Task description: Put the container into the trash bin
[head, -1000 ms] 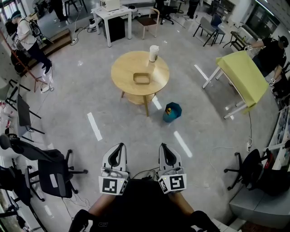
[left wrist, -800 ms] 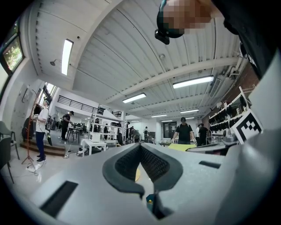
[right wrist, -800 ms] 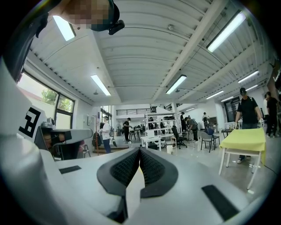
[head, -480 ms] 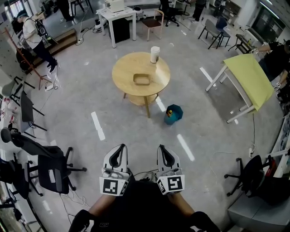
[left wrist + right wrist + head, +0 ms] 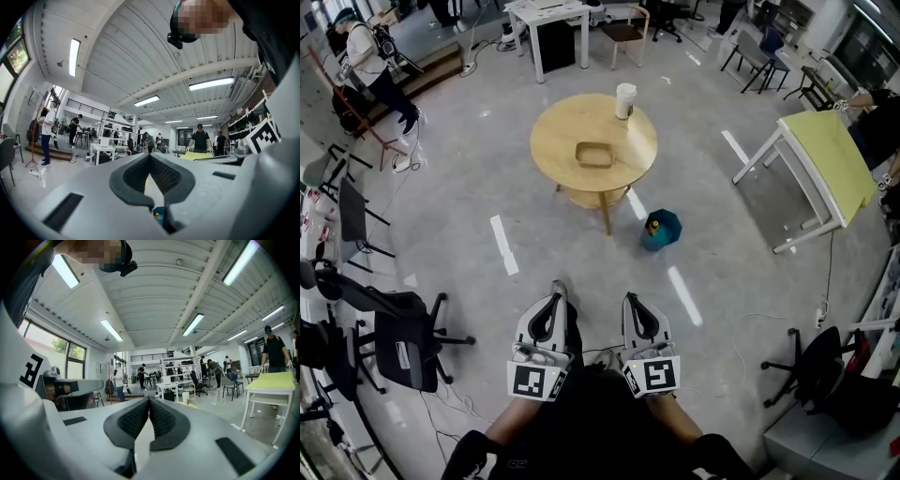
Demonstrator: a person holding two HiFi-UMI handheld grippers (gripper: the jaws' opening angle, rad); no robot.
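The left gripper (image 5: pixel 150 155) held nothing — its jaws met at the tips; below them, through the gap, a teal bin (image 5: pixel 159 213) showed.

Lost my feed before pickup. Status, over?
Left hand-held gripper and right hand-held gripper shut, empty. Container on round table, untouched. Trash bin on floor beside table; no obstacle ahead.
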